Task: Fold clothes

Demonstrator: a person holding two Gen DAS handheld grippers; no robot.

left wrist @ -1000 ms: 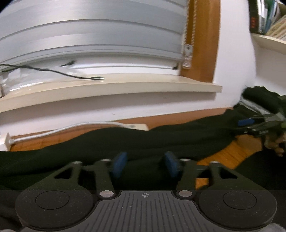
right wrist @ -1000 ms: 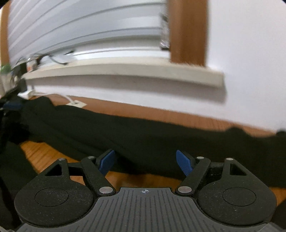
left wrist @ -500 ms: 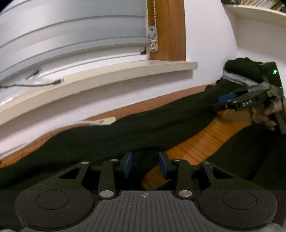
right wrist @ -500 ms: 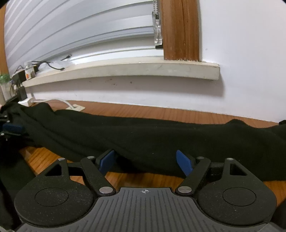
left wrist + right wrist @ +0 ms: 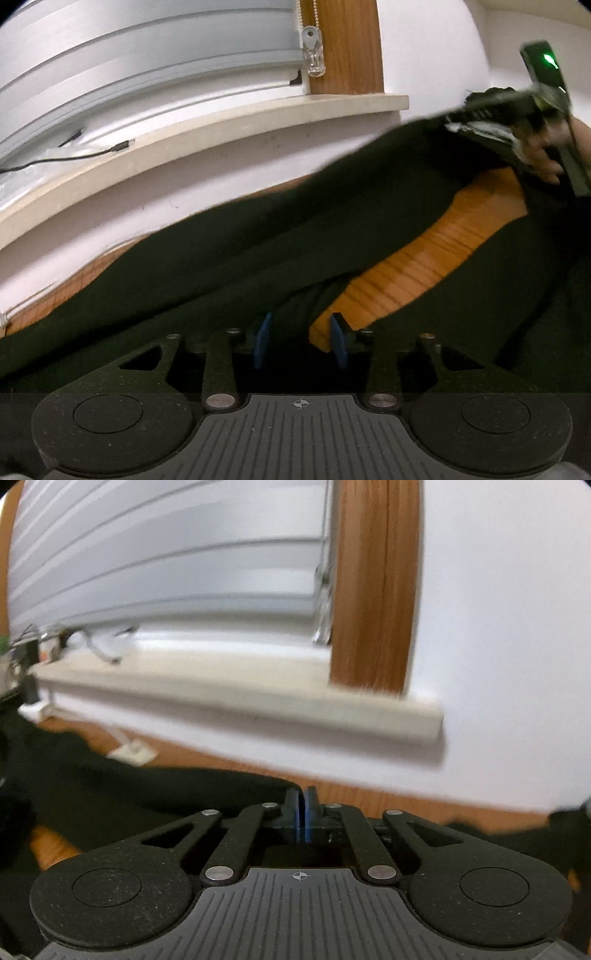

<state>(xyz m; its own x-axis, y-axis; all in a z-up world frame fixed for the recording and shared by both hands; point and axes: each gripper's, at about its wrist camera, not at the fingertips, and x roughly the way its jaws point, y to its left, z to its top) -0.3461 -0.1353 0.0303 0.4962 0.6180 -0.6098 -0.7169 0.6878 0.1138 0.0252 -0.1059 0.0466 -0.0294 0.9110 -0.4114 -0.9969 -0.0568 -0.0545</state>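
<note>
A dark garment [image 5: 258, 236] stretches lengthwise along the worktop's [image 5: 424, 266] wall edge; the right tongs [image 5: 303, 808] pinch its right end fully shut, the left tongs [image 5: 300, 339] grip a thick fold at its left, pads part-closed.

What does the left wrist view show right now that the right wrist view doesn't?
Only the left wrist view shows the right gripper from outside, raised with the dark garment, plus the hand gripping it. Only the right wrist view shows its blue pads closed together. Both show the garment, wooden table and windowsill.
</note>
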